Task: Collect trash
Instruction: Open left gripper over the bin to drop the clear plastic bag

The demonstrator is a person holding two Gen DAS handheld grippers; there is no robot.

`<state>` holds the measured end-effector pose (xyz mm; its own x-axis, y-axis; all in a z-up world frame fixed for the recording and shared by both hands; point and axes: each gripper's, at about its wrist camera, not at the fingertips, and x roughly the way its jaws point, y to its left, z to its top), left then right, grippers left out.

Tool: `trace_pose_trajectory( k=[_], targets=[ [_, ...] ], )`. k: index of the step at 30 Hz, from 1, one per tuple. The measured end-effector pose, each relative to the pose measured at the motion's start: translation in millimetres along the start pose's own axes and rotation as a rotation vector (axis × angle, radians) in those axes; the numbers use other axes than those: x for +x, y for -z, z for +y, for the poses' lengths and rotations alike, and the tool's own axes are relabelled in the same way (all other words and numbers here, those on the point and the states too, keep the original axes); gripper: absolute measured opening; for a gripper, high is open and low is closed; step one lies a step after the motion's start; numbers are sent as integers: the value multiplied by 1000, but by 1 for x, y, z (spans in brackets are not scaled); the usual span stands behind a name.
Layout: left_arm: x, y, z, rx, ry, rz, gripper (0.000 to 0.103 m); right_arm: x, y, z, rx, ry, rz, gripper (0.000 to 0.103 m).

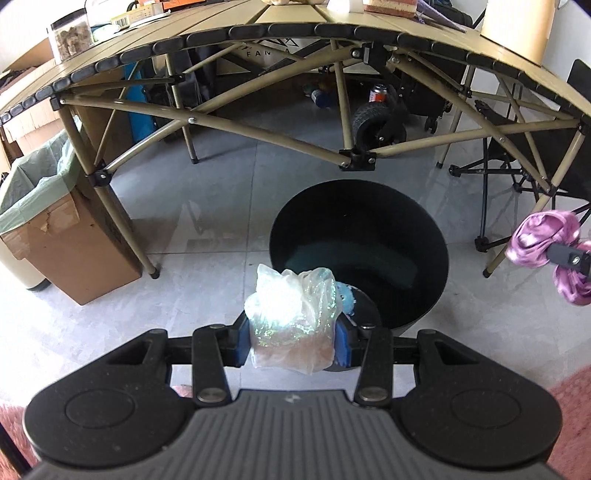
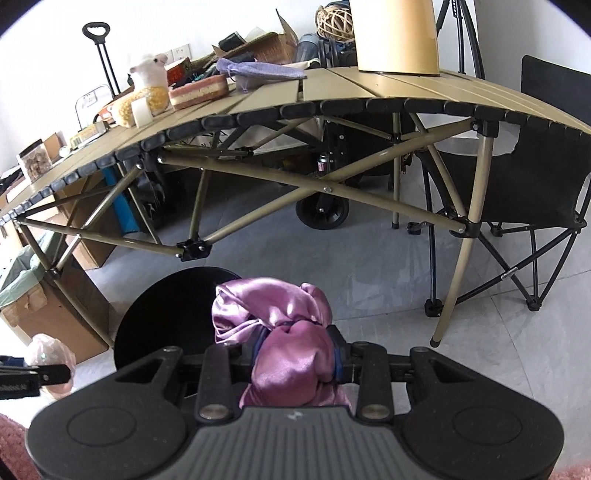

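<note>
My left gripper (image 1: pixel 293 341) is shut on a crumpled clear iridescent plastic bag (image 1: pixel 291 317) and holds it above the near rim of a round black bin (image 1: pixel 406 236) on the floor. My right gripper (image 2: pixel 295 354) is shut on a wad of purple satin cloth (image 2: pixel 280 332), held to the right of the same bin (image 2: pixel 147 317). The purple wad also shows at the right edge of the left wrist view (image 1: pixel 543 236). The plastic bag and the left gripper's finger show at the left edge of the right wrist view (image 2: pixel 48 350).
A tan folding table (image 1: pixel 236 22) with crossed metal legs stands just behind the bin. A cardboard box lined with a green bag (image 1: pixel 55 229) sits at the left. A black folding chair (image 2: pixel 535 192) stands at the right. A wheeled cart (image 1: pixel 376 122) is under the table.
</note>
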<state>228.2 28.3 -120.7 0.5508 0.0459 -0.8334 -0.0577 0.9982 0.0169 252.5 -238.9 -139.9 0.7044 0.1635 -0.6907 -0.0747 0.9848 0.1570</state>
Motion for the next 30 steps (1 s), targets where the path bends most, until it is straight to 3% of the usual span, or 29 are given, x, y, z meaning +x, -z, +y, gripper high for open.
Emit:
trace_pose_trajectory(
  k=[14,30],
  targets=[
    [29,-33,-45,68,39,40,44,4,-11,-12,87,-6,-13,33],
    [74,-66,-62,-14,70,148,44,16,-12,-22,138,35,9,33]
  ],
)
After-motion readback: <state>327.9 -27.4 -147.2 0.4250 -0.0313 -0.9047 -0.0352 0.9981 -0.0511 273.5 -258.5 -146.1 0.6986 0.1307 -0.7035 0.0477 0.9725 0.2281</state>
